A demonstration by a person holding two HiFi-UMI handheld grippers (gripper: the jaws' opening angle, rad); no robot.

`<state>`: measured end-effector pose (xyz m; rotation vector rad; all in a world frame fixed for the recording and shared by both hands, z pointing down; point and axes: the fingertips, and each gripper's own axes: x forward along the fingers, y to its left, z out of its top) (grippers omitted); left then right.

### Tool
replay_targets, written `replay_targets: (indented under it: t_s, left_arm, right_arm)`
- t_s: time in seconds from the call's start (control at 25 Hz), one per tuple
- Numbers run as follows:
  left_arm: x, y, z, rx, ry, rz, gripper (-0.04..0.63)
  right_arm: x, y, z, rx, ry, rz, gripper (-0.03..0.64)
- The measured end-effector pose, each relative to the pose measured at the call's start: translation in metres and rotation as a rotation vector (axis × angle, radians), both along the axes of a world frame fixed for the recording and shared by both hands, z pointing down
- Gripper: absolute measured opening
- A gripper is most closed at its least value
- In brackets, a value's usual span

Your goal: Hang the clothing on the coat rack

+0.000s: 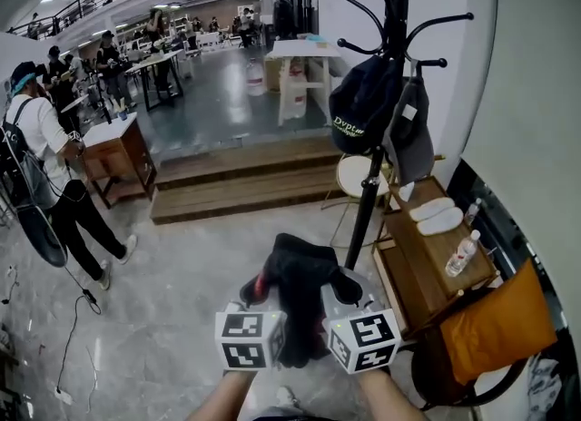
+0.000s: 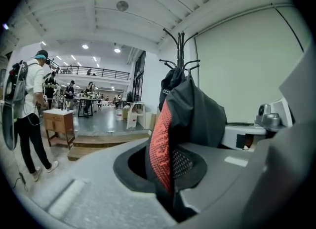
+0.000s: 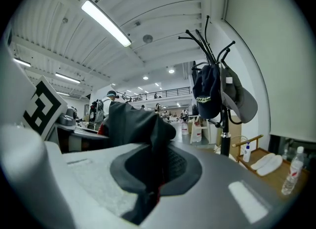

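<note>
Both grippers sit low center in the head view, side by side, sharing one black garment [image 1: 300, 288] with a red mesh patch. Left gripper [image 2: 170, 173]: jaws clamped on a fold of it, red mesh toward the camera. Right gripper [image 3: 154, 173]: jaws clamped on the black cloth too, with a bunch standing up above them. The garment is held up over the floor [image 1: 182, 319], near the coat rack [image 1: 366, 206] pole and below its hooks, not yet hung. The rack stands upper right in the head view, by the wall. A dark cap [image 1: 363, 102] and a gray cap [image 1: 413, 138] hang on it. Right of the pole is a wooden counter [image 1: 427, 260] with a plastic bottle [image 1: 461, 254] on it. There is orange cloth [image 1: 499, 324] at lower right. A person [image 1: 45, 156] stands at far left.
</note>
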<state>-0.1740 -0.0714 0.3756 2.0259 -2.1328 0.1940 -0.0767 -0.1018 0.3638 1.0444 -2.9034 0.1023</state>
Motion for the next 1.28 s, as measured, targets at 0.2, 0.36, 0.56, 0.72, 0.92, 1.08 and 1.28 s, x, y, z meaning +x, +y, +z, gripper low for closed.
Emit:
replay_targets:
  t_s: [0.2,0.36,0.56,0.72,0.92,1.08,1.28]
  left_arm:
    - [-0.009,-0.03,-0.002,0.004,0.007,0.063,0.028]
    - [-0.017,-0.048,-0.003,0.01,0.01,0.114,0.028]
    - [-0.02,-0.066,0.0,0.008,0.022,0.174,0.028]
    - [-0.019,-0.077,0.002,0.012,0.026,0.216,0.028]
    - [-0.017,-0.084,0.0,0.015,0.03,0.255,0.028]
    - [-0.015,-0.089,0.0,0.017,0.025,0.277,0.028]
    - [-0.007,-0.097,0.002,0.013,0.019,0.305,0.028]
  right_arm:
    - [-0.007,-0.023,-0.003,0.003,0.002,0.065,0.008]
    - [-0.013,-0.038,-0.004,0.007,0.004,0.117,0.008]
    - [-0.014,-0.051,-0.001,0.005,0.017,0.178,0.008]
    - [-0.013,-0.057,-0.001,0.011,0.026,0.222,0.008]
    - [-0.012,-0.06,-0.004,0.018,0.029,0.26,0.008]
    - [-0.009,-0.063,-0.005,0.025,0.025,0.282,0.008]
    - [-0.001,-0.069,-0.003,0.027,0.018,0.314,0.008]
